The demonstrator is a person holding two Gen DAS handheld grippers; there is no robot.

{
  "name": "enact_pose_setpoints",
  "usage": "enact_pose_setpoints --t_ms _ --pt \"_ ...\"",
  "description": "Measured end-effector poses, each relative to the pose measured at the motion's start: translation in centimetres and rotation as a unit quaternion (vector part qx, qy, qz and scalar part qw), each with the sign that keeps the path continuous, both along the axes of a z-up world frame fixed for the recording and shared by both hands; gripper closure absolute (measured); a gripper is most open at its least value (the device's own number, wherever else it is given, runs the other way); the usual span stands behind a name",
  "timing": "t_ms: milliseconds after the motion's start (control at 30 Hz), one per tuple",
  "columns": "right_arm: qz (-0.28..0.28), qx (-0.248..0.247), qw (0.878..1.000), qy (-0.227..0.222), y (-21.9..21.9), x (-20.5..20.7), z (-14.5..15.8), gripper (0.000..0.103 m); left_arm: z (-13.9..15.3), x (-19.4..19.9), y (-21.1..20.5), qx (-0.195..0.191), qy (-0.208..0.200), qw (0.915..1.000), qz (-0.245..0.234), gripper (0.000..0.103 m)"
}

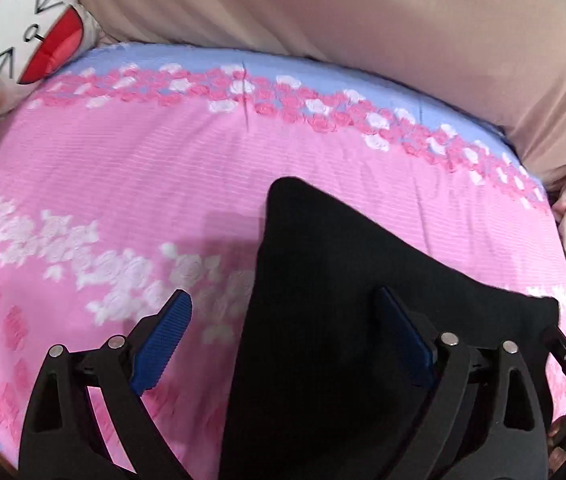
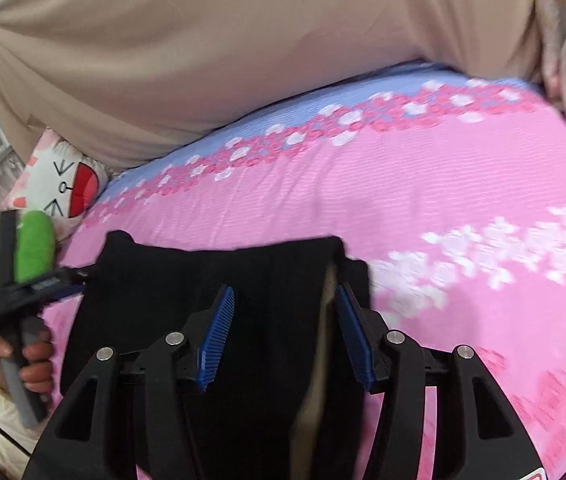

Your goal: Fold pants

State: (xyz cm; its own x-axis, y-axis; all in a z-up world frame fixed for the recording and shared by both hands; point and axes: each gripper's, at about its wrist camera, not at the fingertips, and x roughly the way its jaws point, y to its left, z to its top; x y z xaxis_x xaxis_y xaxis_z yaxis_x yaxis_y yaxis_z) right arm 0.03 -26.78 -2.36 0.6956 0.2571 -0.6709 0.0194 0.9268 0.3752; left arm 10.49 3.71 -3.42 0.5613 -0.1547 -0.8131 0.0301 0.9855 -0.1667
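The black pants (image 1: 323, 312) lie on the pink flowered bedsheet (image 1: 123, 168), filling the lower centre of both views and apparently already doubled at least once. Judging by this, a fold is in hand; the next move calls for gripping an edge and carrying it across evenly. The left tongs (image 1: 283, 328) and the right tongs (image 2: 285, 320) both stand wide apart above the cloth, clamping nothing.
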Motion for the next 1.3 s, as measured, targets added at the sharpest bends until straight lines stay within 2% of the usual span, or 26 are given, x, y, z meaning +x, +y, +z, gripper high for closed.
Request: enact_pose_setpoints --t_ms 33,67,133,200,233,333,367,433,500,567,600,633,767,833,867,900,933,1000,1100,1133,1200,1233,1267,1300 --pt "0.013 -0.001 1.0 0.003 0.4 0.6 -0.1 0.098 -0.3 0.6 0.0 0.014 0.0 0.9998 0.011 0.011" --pt "0.011 -0.01 1.0 0.001 0.7 0.9 0.1 0.098 -0.5 1.2 0.1 0.024 0.0 0.9995 0.021 0.012" --pt "0.003 -0.032 0.999 -0.04 1.2 -0.1 2.5 0.099 -0.5 1.6 0.4 0.024 -0.007 0.9992 0.032 0.012" --pt "0.001 -0.03 0.997 -0.076 0.9 -1.4 4.5 0.099 -0.7 1.7 0.4 0.028 -0.014 0.999 0.033 0.011" --pt "0.001 -0.038 0.997 -0.072 0.8 -1.2 4.3 0.099 -1.0 1.8 0.4 0.032 -0.015 0.9988 0.034 0.011" --pt "-0.005 -0.07 0.998 0.009 0.4 1.2 -0.4 0.097 -1.7 1.8 -0.3 0.048 -0.019 0.998 0.038 0.011" --pt "-0.01 -0.044 0.999 0.011 -0.1 1.2 -1.2 0.096 -1.5 1.8 -0.3 0.05 -0.023 0.9977 0.039 0.011" --pt "-0.02 -0.023 1.0 -0.008 -0.6 0.1 0.1 0.089 -0.9 1.7 -0.1 0.056 -0.031 0.9971 0.042 0.011" --pt "-0.027 -0.027 0.998 -0.04 -0.7 -2.3 2.6 0.087 0.5 0.5 0.1 0.055 -0.048 0.9966 0.038 0.013" --pt "-0.014 -0.026 0.998 -0.055 -0.6 -5.2 4.3 0.072 2.2 -1.4 0.4 0.047 -0.069 0.996 0.029 0.013" --pt "-0.01 -0.03 0.998 -0.056 -0.5 -6.3 4.5 0.06 2.9 -2.5 0.5 0.042 -0.077 0.9959 0.023 0.013" --pt "-0.006 -0.037 0.998 -0.051 -0.3 -7.4 4.5 0.056 3.4 -3.7 0.7 0.039 -0.085 0.9954 0.02 0.012" --pt "0.019 -0.042 0.999 -0.01 1.8 -11.0 1.8 0.056 3.8 -7.8 0.8 0.046 -0.099 0.9939 0.018 0.012" --pt "0.025 -0.038 0.999 0.002 2.6 -11.4 0.4 0.059 3.2 -9.3 0.6 0.046 -0.093 0.9945 0.012 0.011" --pt "0.022 -0.043 0.999 0.003 2.9 -11.4 -0.2 0.065 2.9 -9.9 0.5 0.047 -0.087 0.9951 0.012 0.011" --pt "0.015 -0.063 0.998 0.0 3.3 -11.2 -0.7 0.08 2.6 -10.3 0.4 0.048 -0.083 0.9954 0.009 0.011" --pt "0.012 -0.076 0.997 0.001 3.4 -11.1 -1.0 0.086 2.3 -10.7 0.3 0.051 -0.081 0.9954 0.006 0.011" --pt "0.008 -0.058 0.998 -0.01 2.9 -11.3 -0.4 0.091 1.5 -11.5 0.0 0.07 -0.073 0.9948 0.005 0.011" --pt "-0.003 -0.054 0.997 -0.047 2.0 -13.1 2.0 0.094 0.6 -12.6 -0.1 0.091 -0.072 0.9932 0.01 0.011" --pt "-0.008 -0.053 0.998 -0.044 1.5 -13.2 1.7 0.094 -0.1 -12.7 -0.1 0.097 -0.065 0.9931 0.011 0.011" --pt "-0.004 -0.051 0.999 -0.001 1.0 -11.9 -1.5 0.09 -1.2 -12.8 -0.2 0.099 -0.059 0.9933 0.013 0.009" --pt "-0.001 -0.031 1.0 -0.002 0.7 -11.8 -2.9 0.089 -1.5 -12.8 -0.1 0.1 -0.061 0.993 0.018 0.008" --pt "-0.005 -0.012 1.0 -0.013 0.3 -12.0 -2.9 0.088 -1.4 -12.8 0.0 0.101 -0.063 0.9926 0.021 0.007" --pt "-0.003 0.005 1.0 -0.004 0.0 -12.2 -2.3 0.087 -1.2 -12.8 0.0 0.102 -0.061 0.9927 0.021 0.008"
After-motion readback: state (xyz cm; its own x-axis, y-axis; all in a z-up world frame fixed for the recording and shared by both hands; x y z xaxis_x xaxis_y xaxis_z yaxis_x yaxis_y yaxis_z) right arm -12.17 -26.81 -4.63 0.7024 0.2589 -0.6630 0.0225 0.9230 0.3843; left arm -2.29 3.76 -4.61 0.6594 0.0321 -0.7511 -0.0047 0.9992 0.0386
